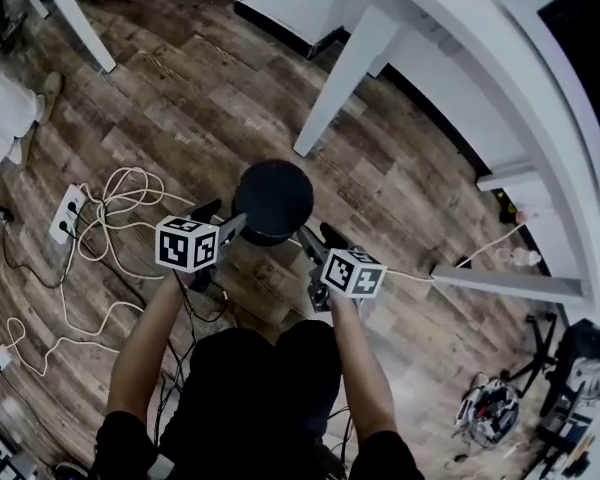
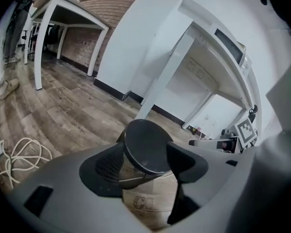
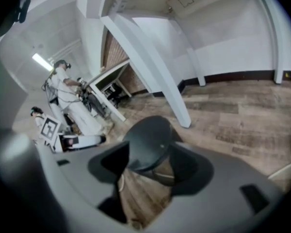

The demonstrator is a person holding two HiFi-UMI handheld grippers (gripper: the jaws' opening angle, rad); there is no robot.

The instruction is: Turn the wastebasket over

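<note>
A black mesh wastebasket stands upside down on the wooden floor, its solid round base facing up. My left gripper sits at its left side and my right gripper at its lower right side. In the left gripper view the wastebasket shows just ahead of the left gripper, whose jaws stand wide apart and press on nothing. In the right gripper view the right gripper is likewise open, with the wastebasket right in front of it. The basket's rim is hidden against the floor.
A white table leg slants down just behind the basket, under a white desk at the right. Tangled cables and a power strip lie on the floor to the left. A person in white stands farther off.
</note>
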